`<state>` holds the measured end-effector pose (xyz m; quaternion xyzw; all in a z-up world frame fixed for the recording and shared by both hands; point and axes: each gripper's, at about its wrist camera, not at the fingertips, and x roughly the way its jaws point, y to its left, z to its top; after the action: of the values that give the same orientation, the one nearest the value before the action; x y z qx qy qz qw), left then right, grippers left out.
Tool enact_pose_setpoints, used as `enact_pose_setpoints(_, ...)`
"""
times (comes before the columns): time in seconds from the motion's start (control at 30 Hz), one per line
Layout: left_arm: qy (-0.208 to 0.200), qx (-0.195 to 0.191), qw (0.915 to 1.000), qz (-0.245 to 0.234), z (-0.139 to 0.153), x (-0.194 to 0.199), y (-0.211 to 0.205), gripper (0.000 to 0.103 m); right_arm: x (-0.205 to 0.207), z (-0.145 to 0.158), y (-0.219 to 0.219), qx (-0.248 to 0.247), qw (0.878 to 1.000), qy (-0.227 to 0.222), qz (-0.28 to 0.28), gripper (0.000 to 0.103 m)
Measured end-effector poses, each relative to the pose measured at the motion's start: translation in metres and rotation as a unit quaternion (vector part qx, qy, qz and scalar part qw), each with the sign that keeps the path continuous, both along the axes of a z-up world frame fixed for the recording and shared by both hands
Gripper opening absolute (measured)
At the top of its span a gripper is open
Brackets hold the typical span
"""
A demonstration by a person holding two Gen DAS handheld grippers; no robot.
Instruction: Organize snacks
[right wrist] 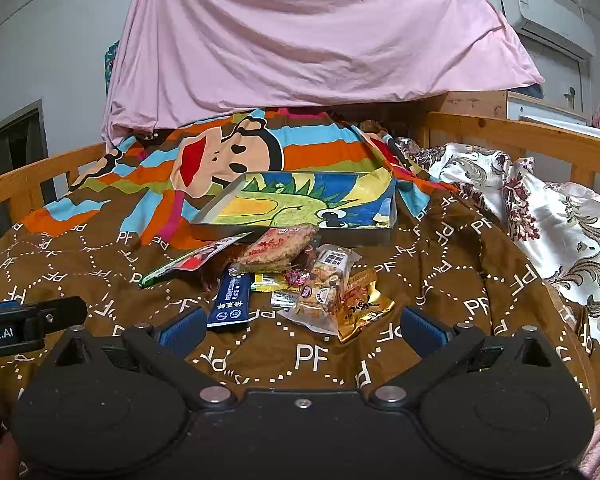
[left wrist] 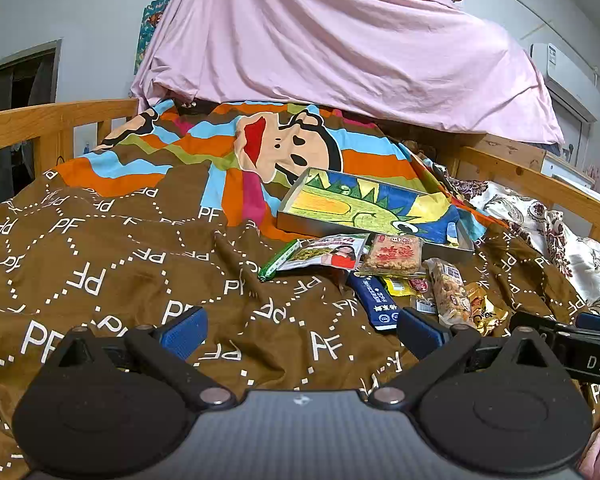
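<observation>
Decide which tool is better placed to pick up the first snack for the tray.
Right, probably: the right tool faces the snack pile head-on, open; from the left tool, the pile lies off to its right.

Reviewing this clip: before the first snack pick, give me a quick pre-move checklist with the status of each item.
1. Left gripper open and empty: ok.
2. Right gripper open and empty: ok.
3. Tray has nothing in it, ready to receive snacks: ok.
4. Snacks reachable on the brown quilt, in front of the tray: ok.
5. Blue packet lies free on top, nearest the right gripper: ok.
6. Gold packet separate from the clear nut bag: not ok, they overlap.
</observation>
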<state>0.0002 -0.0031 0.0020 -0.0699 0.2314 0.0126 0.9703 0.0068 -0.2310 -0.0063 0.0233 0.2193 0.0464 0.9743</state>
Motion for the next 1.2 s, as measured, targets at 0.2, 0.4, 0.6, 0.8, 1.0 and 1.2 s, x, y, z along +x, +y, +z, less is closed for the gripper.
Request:
enact_pose_setpoints(0.2, 0.000, 0.000, 1.0000, 0.000, 0.0006, -0.0009, -0.0004, 0.103, 0.0001, 0.0000, 0.0001, 0.000, 1.000, 0.001, 0.000, 0.102)
enact_pose_setpoints(0.4, -0.001, 0.000, 1.0000, 0.000, 0.0005, -0.0009, -0.0001, 0.103, 0.0005, -0.0001, 0.0000, 0.000, 1.000, 0.001, 0.000, 0.102)
enact_pose_setpoints(0.6, 0.000, 0.000, 1.0000, 0.000, 0.0007, -0.0005, 0.0008, 0.103, 0.0005, -0.0002, 0.0000, 0.000, 1.000, 0.002, 0.000, 0.102)
enact_pose_setpoints(0.8, 0.000, 0.000, 1.0000, 0.000, 0.0016, -0.0007, 0.0004, 0.103, 0.0006, -0.0003, 0.0002, 0.001, 1.000, 0.002, 0.000, 0.102)
enact_pose_setpoints(1.0, 0.000, 0.000, 1.0000, 0.000, 0.0015, -0.0007, 0.0005, 0.103, 0.0007, -0.0002, 0.0002, 0.001, 1.000, 0.002, 0.000, 0.102)
enact_pose_setpoints(1.2, 0.000, 0.000, 1.0000, -0.001, 0.0015, -0.0007, 0.0005, 0.103, 0.0005, 0.0000, 0.0002, 0.001, 1.000, 0.002, 0.000, 0.102)
